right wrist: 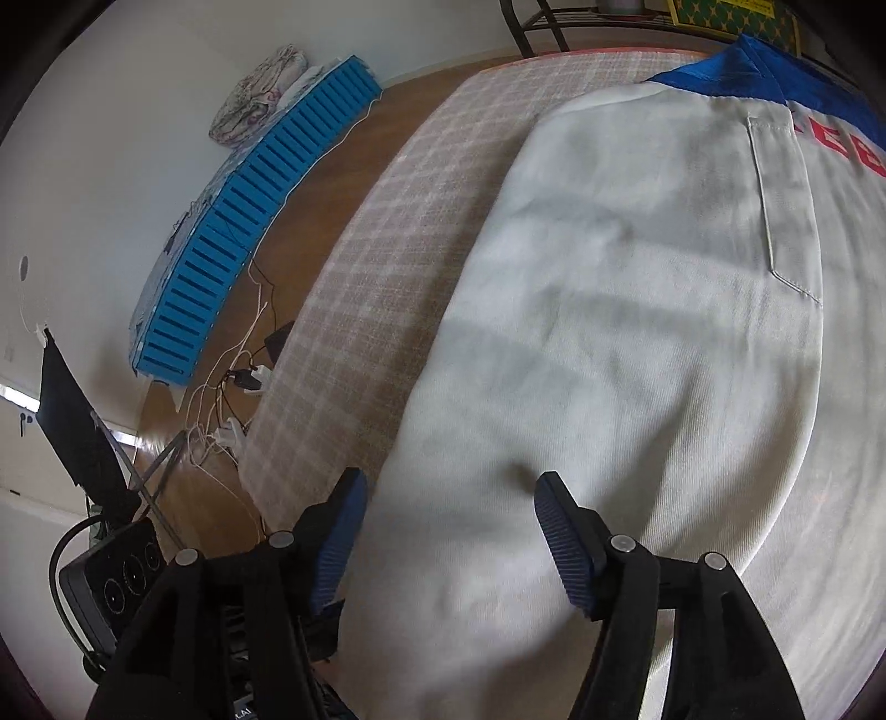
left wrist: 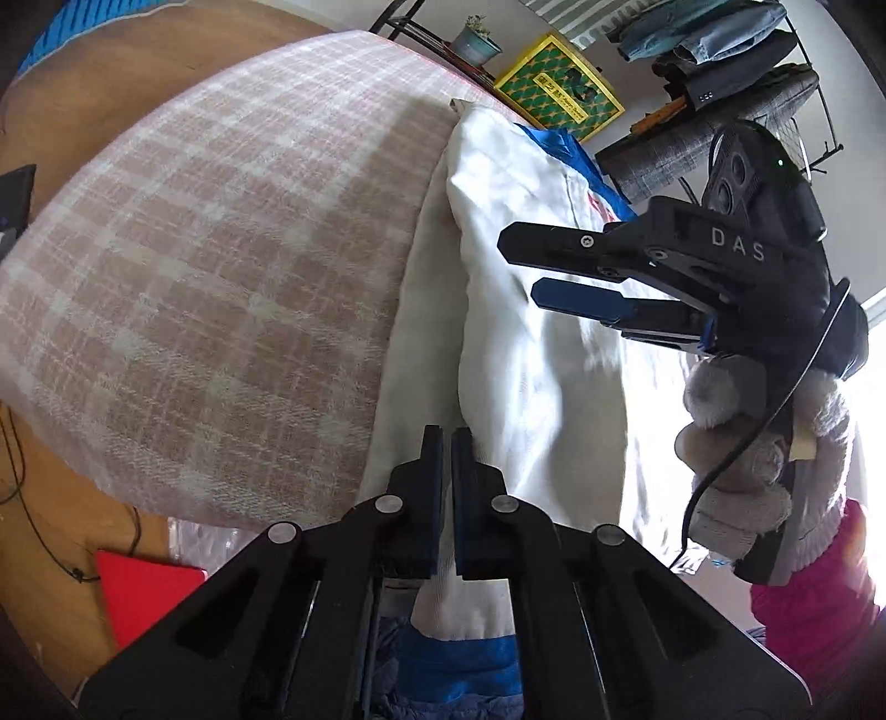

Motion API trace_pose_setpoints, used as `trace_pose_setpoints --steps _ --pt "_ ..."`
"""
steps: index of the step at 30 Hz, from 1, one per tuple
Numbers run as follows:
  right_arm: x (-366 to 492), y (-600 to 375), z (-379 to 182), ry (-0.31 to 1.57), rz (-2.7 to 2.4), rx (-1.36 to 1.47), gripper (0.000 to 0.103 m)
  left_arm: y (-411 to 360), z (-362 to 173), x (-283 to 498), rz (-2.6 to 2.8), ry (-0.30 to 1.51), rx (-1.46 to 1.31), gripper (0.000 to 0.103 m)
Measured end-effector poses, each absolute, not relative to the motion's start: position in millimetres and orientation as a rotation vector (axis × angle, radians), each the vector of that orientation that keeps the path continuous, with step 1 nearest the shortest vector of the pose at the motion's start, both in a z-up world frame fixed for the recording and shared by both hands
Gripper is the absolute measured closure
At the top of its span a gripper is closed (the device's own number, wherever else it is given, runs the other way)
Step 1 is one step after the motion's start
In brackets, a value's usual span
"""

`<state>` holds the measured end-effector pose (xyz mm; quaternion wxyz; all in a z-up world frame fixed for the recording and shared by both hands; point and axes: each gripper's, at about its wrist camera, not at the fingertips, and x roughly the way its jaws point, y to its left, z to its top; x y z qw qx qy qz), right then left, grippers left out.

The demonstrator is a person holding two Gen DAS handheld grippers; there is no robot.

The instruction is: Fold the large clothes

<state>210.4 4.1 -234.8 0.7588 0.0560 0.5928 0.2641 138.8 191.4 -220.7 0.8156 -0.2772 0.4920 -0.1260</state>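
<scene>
The large white cotton garment with blue trim and red lettering (left wrist: 531,310) lay on the pink-and-white checked cloth surface (left wrist: 210,288), towards its right side in the left wrist view, with one long folded edge running from near to far. A patch pocket and part of the red lettering showed at the far right of the right wrist view (right wrist: 609,343).

The left gripper (left wrist: 447,443) was at the near end of the garment. Its two blue-padded fingers stood almost together, with only a narrow slit between them. White fabric lay directly behind and below the fingertips; whether any of it was pinched between the pads could not be told.

The right gripper (left wrist: 518,268) was held in a grey-gloved hand (left wrist: 742,459) above the right part of the garment, its fingers pointing left. In its own camera (right wrist: 448,493) the fingers stood wide apart over the white cloth, with nothing between them.

Beyond the checked surface, at the far right, stood a yellow-and-green patterned box (left wrist: 559,94) and a potted plant in a blue pot (left wrist: 476,41) on a dark metal rack. Folded dark clothes (left wrist: 720,50) lay stacked further right. A blue slatted panel (right wrist: 249,227) rested on the wooden floor against the wall.
</scene>
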Motion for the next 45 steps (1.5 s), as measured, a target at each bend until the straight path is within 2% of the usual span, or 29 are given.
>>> trace_pose_setpoints --steps 1,4,6,9,11,15,19,21,24,28,30,32,33,39,45 --pt "211.6 8.4 -235.1 1.301 0.573 0.119 0.043 193.9 -220.3 139.6 -0.248 1.045 -0.594 0.102" --pt "210.8 16.2 -238.9 1.329 0.608 0.119 0.05 206.1 -229.5 142.9 -0.196 1.051 -0.646 0.07" --pt "209.7 18.3 -243.9 1.345 0.62 0.121 0.05 208.9 -239.3 147.1 -0.19 1.072 -0.671 0.069" --pt "211.8 18.2 -255.6 1.375 0.61 0.161 0.05 213.6 -249.6 153.4 -0.209 1.078 -0.702 0.07" --pt "215.0 18.4 -263.8 1.392 0.589 0.197 0.05 213.0 -256.8 159.8 -0.275 1.104 -0.766 0.103" --pt "219.7 21.2 -266.0 1.402 0.565 0.198 0.05 205.6 -248.8 158.4 -0.332 1.087 -0.746 0.103" --pt "221.5 38.2 -258.4 1.386 0.55 0.104 0.041 193.8 -234.0 156.1 -0.35 1.06 -0.672 0.103" --pt "221.5 50.6 -260.0 1.392 0.519 0.035 0.041 189.3 -233.7 156.9 -0.345 1.065 -0.653 0.103" --pt "217.2 68.0 -266.1 1.379 0.458 -0.113 0.05 186.0 -231.4 155.9 -0.338 1.065 -0.633 0.103" --pt "215.2 70.8 -266.0 1.331 0.427 -0.233 0.097 189.6 -220.2 150.7 -0.313 1.038 -0.611 0.103" --pt "219.0 58.2 -263.7 1.341 0.446 -0.152 0.1 203.5 -215.3 144.7 -0.324 1.007 -0.669 0.091" --pt "219.8 48.6 -260.9 1.336 0.467 -0.103 0.101 216.2 -214.0 141.4 -0.295 0.975 -0.714 0.039" --pt "219.3 46.0 -259.0 1.332 0.475 -0.092 0.101 221.2 -215.9 139.7 -0.277 0.965 -0.738 0.034" --pt "217.1 31.8 -242.4 1.304 0.523 -0.011 0.101 214.3 -247.3 148.4 -0.383 1.112 -0.835 0.032" --pt "218.0 14.5 -230.8 1.289 0.548 0.063 0.101 216.1 -247.5 141.8 -0.465 1.118 -0.916 0.033"
